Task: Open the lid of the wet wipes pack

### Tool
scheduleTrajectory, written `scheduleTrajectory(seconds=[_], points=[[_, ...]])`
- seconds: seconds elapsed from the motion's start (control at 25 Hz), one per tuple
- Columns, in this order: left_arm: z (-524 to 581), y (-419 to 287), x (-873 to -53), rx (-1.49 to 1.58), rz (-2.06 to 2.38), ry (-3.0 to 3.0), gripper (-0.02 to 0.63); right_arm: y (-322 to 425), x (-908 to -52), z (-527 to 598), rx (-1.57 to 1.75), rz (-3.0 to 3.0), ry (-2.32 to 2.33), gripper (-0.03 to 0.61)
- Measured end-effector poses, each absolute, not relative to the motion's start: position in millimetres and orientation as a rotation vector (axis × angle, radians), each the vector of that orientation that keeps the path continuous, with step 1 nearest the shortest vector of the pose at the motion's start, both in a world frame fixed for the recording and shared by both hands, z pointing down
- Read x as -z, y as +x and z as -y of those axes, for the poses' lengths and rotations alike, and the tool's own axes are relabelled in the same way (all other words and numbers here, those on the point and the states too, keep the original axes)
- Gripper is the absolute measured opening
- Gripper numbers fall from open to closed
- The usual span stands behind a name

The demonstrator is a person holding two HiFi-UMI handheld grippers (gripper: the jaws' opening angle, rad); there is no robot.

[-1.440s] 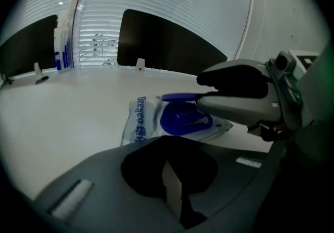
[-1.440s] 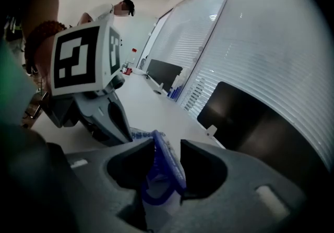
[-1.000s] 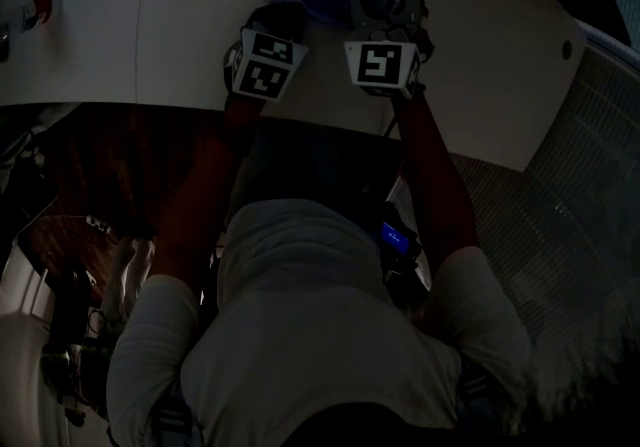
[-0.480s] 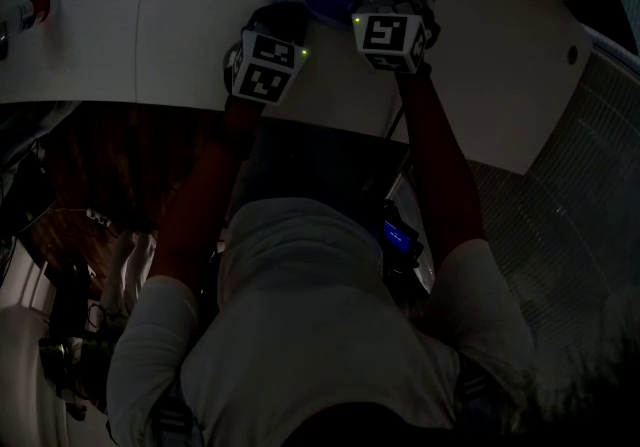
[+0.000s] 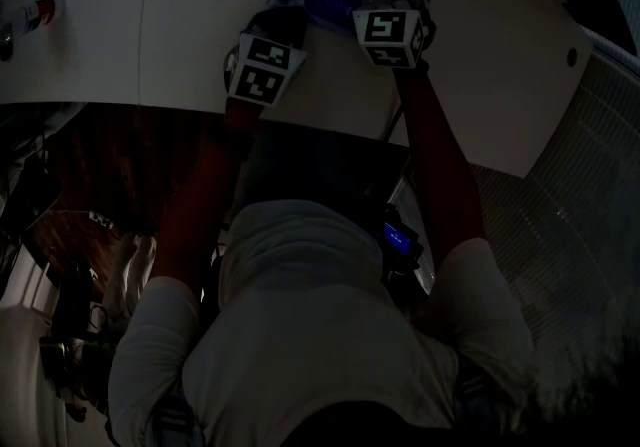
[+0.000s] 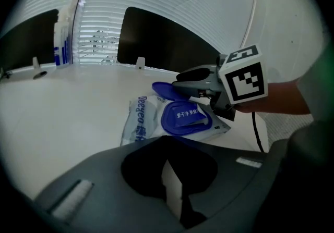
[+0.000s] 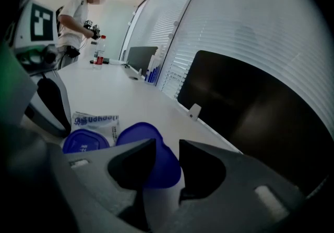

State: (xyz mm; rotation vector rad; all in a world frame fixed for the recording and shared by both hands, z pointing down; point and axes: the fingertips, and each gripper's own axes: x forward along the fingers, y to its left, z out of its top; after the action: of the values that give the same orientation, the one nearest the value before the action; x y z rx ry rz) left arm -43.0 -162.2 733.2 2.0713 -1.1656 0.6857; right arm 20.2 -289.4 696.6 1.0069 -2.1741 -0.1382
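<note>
The pack (image 6: 140,122) lies flat on the white worktop (image 6: 62,117), a little in from the edge where the person stands. Its near end runs under the left gripper (image 6: 171,174). That gripper's jaws stand narrow, with a pale sliver pinched between them that seems to be the film of that end.

The lid (image 7: 138,133) is swung up off the pack's top. It stands on the side of the blue oval frame (image 6: 185,117) away from the left gripper. The right gripper (image 7: 168,144) reaches over the pack's far end from the person's right. Its jaws stand wide and have just closed a little. The lid shows in the gap between their tips and behind one of them; whether a pad touches it I cannot tell.

The pack is soft film, pale and slightly crinkled, a flat pillow shape with blue lettering along one side. The lid is hard, glossy, deep blue plastic, a rounded oval with a shallow dished face. The frame it came off is the same blue, with a white printed label (image 6: 189,113) inside it.

Both grippers are matte dark grey plastic with broad, scooped jaws. The right one bears a white cube (image 6: 242,74) with black square markers. The worktop is smooth and plain.
</note>
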Motion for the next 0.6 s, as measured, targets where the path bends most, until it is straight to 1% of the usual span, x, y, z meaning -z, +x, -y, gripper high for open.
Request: scheduleTrajectory(seconds=[0.16,0.4,0.6], points=[[164.0,-50.1,-716.4,-0.664,1.182,2.087,0.003,23.9,-662.7,279.3,0.031,2.263,1.085,0.129],[173.4,-48.2,-649.2,-0.617,1.243,2.193,0.003,29.4,-592.1,242.3,-0.046,2.396,1.166,0.097],[185.8,-40.4,-569.4,-0.493,1.309,2.314,0.003,35.1,-521.7,221.9,-0.041,2.519,1.256,0.036]])
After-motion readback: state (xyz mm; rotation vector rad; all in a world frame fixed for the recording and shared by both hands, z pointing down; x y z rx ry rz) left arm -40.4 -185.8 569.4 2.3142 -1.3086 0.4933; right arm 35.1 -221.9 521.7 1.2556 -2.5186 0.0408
